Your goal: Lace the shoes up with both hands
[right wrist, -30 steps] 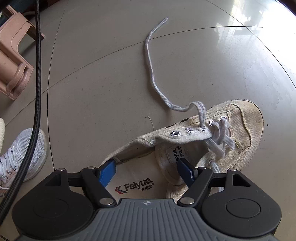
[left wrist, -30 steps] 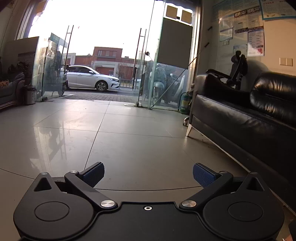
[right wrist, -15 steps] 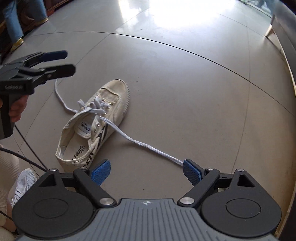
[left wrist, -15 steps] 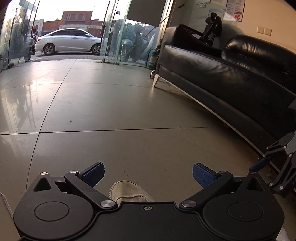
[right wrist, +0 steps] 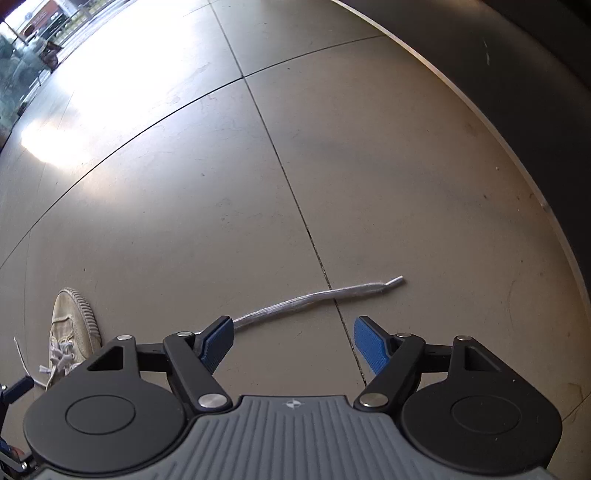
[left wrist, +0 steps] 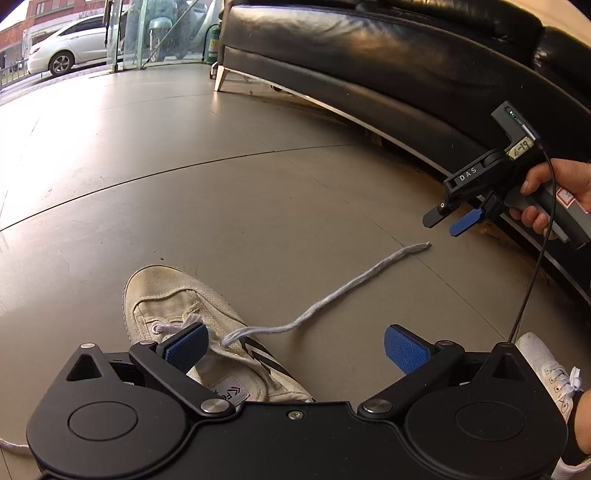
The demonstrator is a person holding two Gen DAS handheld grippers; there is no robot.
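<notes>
shoe: lower left of left wrist view, on floor
lace: trails toward right edge
left gripper: spread, above shoe
right gripper: spread, above lace

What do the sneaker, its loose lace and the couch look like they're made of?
Sneaker: cream canvas by its woven, creased look, with a ribbed, probably rubber toe bumper. Lace: flat, fuzzy woven cotton or similar, tip frayed. Couch: glossy black leather or faux leather, wrinkled, with sheen.

lobby | black leather sofa | glass doors | tiled floor
</notes>
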